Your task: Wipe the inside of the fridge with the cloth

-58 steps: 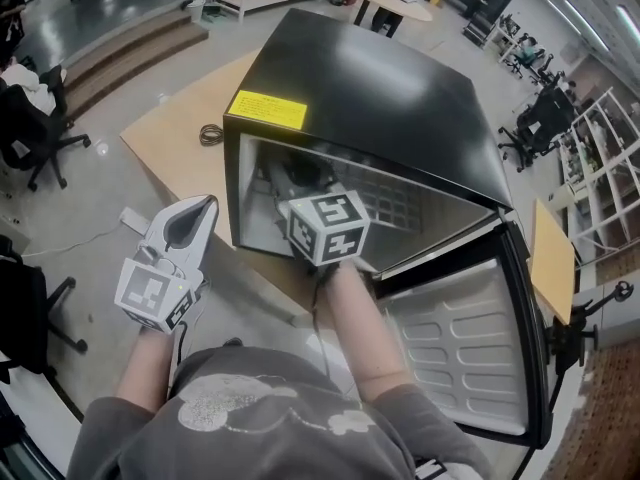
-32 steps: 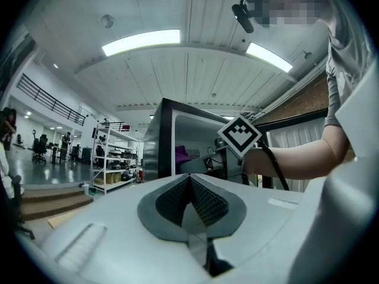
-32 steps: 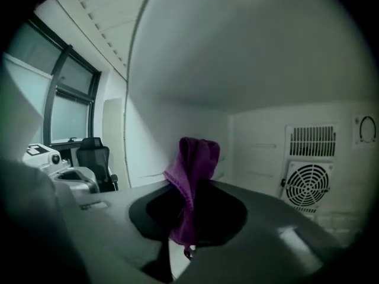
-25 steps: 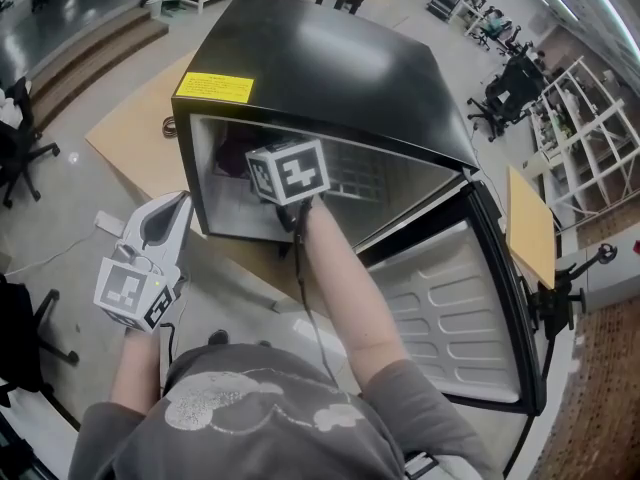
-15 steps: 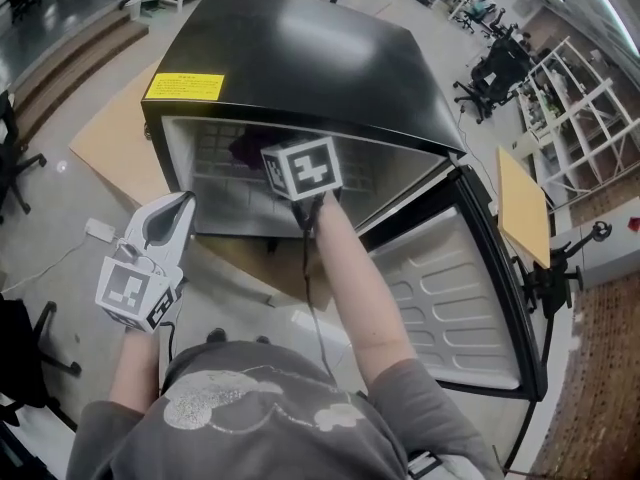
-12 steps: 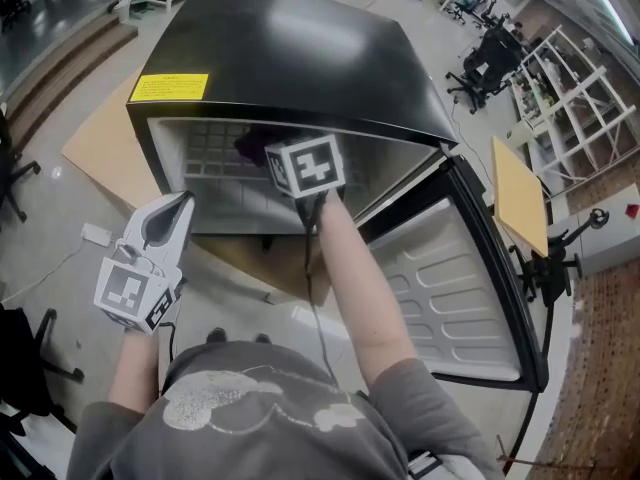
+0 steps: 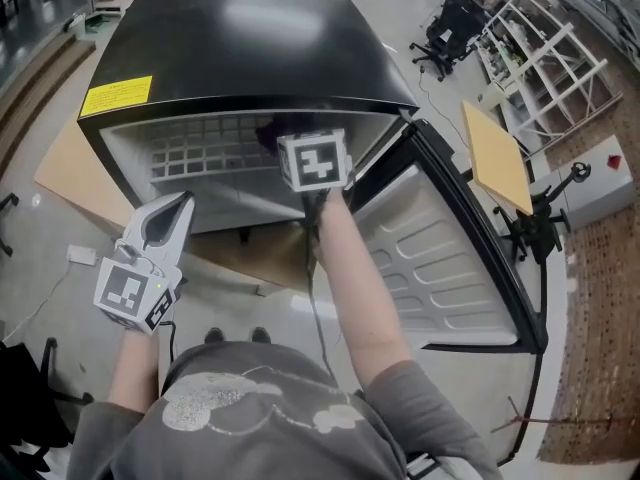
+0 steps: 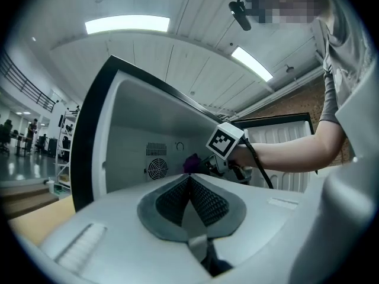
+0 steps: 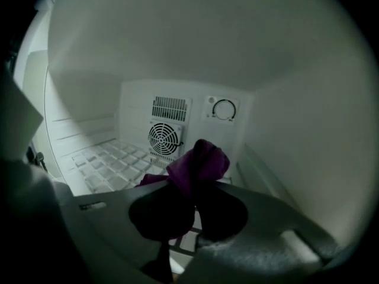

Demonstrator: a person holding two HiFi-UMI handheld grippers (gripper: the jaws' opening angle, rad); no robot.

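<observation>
Cloth [image 9: 201,161] btwn right claw [image 9: 193,189] jaws, clear only in right gripper view.

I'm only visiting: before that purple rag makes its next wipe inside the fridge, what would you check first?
1. Is the fridge door wide open? Ok.
2. Is the purple cloth held firmly? Ok: the right gripper has its jaws shut on it.
3. Is the cloth pressed against a wall or the grid shelf? Cannot tell.
4. Is there a safe gap between the cloth and the fan grille on the back wall? Cannot tell.
5. Is the left gripper out of the way? Ok: it is shut, empty and outside the fridge.
</observation>
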